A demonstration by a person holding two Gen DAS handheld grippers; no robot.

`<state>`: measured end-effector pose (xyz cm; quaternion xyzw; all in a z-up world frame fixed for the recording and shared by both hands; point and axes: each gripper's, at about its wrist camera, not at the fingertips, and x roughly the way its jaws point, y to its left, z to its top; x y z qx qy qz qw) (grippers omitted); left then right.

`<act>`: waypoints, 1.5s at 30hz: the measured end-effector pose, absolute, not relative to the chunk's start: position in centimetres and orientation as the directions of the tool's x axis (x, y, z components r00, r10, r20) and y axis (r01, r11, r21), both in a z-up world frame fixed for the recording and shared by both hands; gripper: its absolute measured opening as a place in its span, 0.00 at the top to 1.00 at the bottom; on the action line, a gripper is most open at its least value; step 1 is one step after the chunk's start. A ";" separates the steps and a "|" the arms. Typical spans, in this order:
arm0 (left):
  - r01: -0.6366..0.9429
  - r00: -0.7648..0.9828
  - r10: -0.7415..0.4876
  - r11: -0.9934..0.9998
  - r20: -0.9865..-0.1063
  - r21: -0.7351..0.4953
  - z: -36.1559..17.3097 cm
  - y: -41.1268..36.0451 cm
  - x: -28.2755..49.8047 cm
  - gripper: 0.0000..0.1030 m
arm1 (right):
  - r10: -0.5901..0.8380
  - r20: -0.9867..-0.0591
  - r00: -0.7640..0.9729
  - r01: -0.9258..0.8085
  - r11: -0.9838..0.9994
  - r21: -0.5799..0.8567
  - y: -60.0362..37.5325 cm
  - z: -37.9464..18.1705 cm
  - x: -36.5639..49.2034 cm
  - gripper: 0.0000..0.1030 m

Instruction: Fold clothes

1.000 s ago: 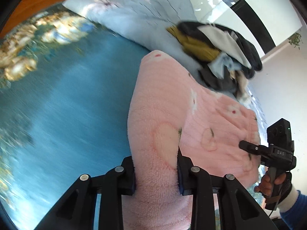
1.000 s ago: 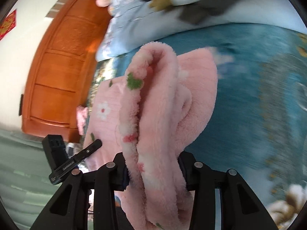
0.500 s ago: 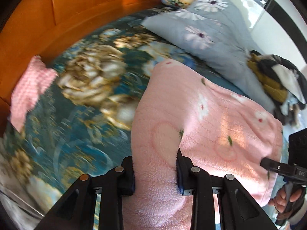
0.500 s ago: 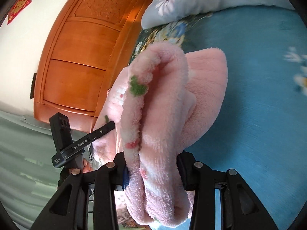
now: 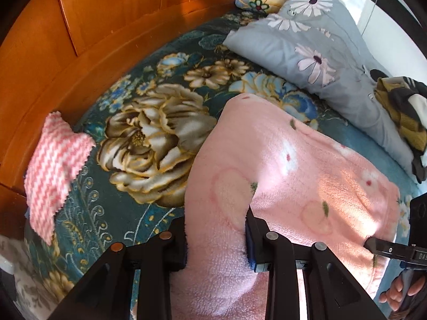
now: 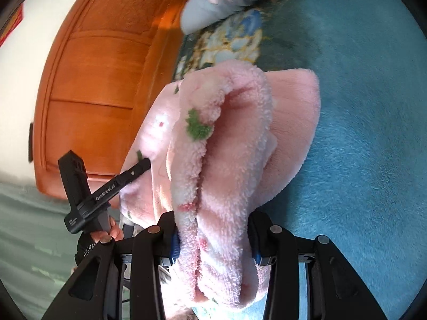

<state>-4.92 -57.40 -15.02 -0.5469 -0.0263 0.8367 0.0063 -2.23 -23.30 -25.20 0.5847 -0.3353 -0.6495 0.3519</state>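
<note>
Left wrist view: left gripper point(image 5: 216, 236) clamped on pink fleece garment point(image 5: 288, 186), fabric fills gap between jaws, fingertips buried. Garment spreads over floral bedspread point(image 5: 149, 133); its lower edge cut off by frame. Only this view shows striped pink cloth point(image 5: 53, 170) by wooden headboard point(image 5: 80, 40), grey pillow point(image 5: 320, 48), dark clothes pile point(image 5: 405, 112) partly cropped.

Right wrist view: right gripper point(image 6: 213, 240) clamped on bunched, doubled fold of garment point(image 6: 229, 165); far side hidden behind fold. Left gripper point(image 6: 106, 186) seen side-on, tip touching fleece.
</note>
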 end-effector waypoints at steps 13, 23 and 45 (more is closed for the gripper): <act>0.112 -0.411 0.072 -0.985 -0.909 -0.129 -18.2 -59.8 -3.6 0.44 | -0.843 -0.535 -0.059 0.024 -0.537 0.843 -23.2 -27.6 -2.5 0.56; 0.237 -0.447 -0.012 -0.966 -0.895 -0.106 -15.7 -62.0 -0.5 0.41 | -0.831 -0.552 -0.064 0.037 -0.555 0.831 -19.8 -26.1 -1.6 0.54; 0.250 -0.446 -0.039 -0.965 -0.894 -0.083 -19.7 -58.7 3.3 0.40 | -0.678 -0.713 -0.179 0.479 -0.693 0.538 -24.9 -20.6 -3.1 0.55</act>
